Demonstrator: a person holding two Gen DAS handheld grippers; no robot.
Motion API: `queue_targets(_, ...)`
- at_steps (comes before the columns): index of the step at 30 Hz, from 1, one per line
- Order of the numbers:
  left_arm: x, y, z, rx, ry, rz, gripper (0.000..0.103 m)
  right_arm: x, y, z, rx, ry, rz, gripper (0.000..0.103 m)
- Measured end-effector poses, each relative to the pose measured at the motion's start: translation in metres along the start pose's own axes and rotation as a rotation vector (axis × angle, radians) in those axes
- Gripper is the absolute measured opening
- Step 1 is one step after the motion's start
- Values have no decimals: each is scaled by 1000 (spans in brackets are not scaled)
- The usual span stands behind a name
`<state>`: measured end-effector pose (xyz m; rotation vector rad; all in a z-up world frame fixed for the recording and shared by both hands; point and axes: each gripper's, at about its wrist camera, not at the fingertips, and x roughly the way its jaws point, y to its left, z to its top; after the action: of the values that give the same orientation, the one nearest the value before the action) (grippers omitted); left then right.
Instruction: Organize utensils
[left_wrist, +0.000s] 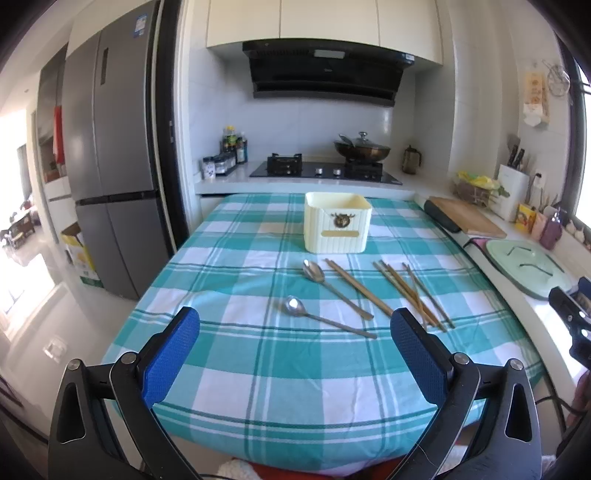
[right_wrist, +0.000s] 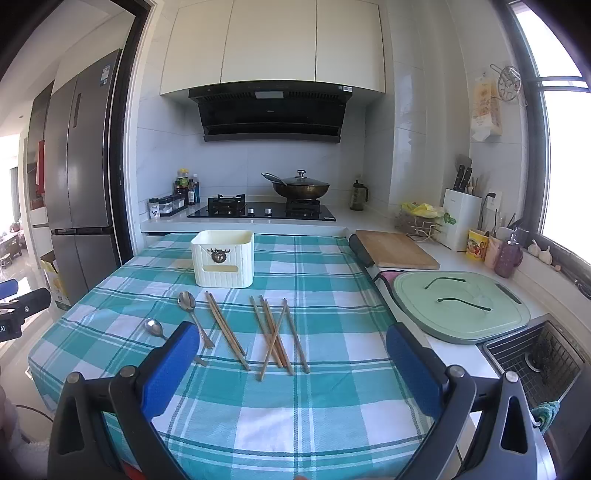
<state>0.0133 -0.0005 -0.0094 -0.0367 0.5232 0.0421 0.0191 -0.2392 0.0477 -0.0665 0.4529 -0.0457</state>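
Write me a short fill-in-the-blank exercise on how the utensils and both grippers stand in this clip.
1. The number of spoons lying on the cloth is ____.
2. The cream box stands ____ the utensils, toward the stove.
3. The chopsticks lie to the ____ of the spoons.
4. Both the left gripper and right gripper have their fingers ____.

Missing words: two; behind; right; open
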Motion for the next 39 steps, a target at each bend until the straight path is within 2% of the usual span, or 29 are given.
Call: queue_targets(39,1,-1,-2,-4,7,2,103,3,-10,-4,13,0,-15,103)
